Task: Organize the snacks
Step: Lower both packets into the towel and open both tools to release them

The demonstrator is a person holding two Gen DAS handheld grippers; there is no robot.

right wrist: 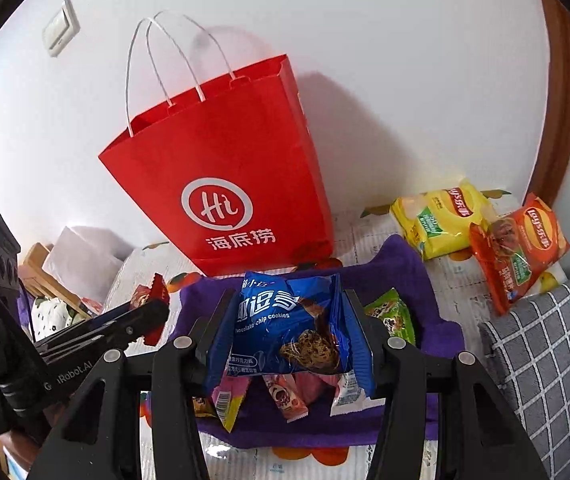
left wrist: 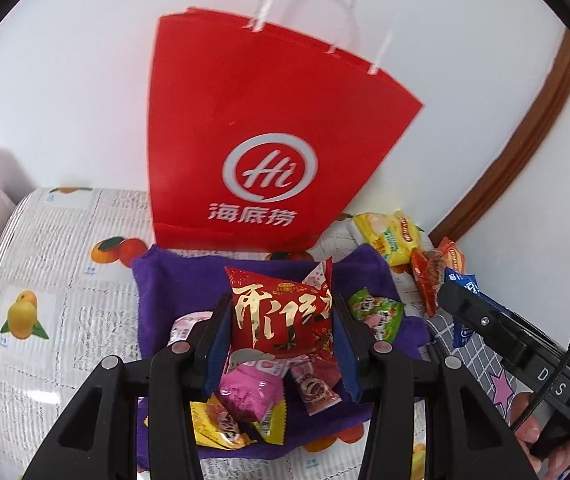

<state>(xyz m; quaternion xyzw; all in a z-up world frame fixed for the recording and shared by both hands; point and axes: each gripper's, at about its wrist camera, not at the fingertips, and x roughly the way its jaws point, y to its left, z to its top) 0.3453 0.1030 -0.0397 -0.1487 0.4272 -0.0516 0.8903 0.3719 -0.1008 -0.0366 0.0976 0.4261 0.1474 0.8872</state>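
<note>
My left gripper [left wrist: 281, 312] is shut on a red snack packet with gold lettering [left wrist: 283, 314], held above a purple cloth [left wrist: 161, 280]. My right gripper [right wrist: 289, 320] is shut on a blue chocolate chip cookie packet [right wrist: 289, 328], over the same purple cloth [right wrist: 405, 264]. A tall red paper bag with white rope handles [left wrist: 257, 128] [right wrist: 225, 168] stands upright just behind the cloth against the wall. Several small sweets lie on the cloth under the grippers: a pink one [left wrist: 251, 394], a yellow one [left wrist: 221, 428] and a green packet [left wrist: 377, 314] [right wrist: 393, 318].
A yellow crisp bag [right wrist: 441, 216] and an orange crisp bag [right wrist: 521, 248] lie to the right of the red bag. A grey checked cushion [right wrist: 545, 344] sits at the right edge. The table wears a fruit-print cover [left wrist: 45, 280]. A wooden frame [left wrist: 533, 140] runs up the wall.
</note>
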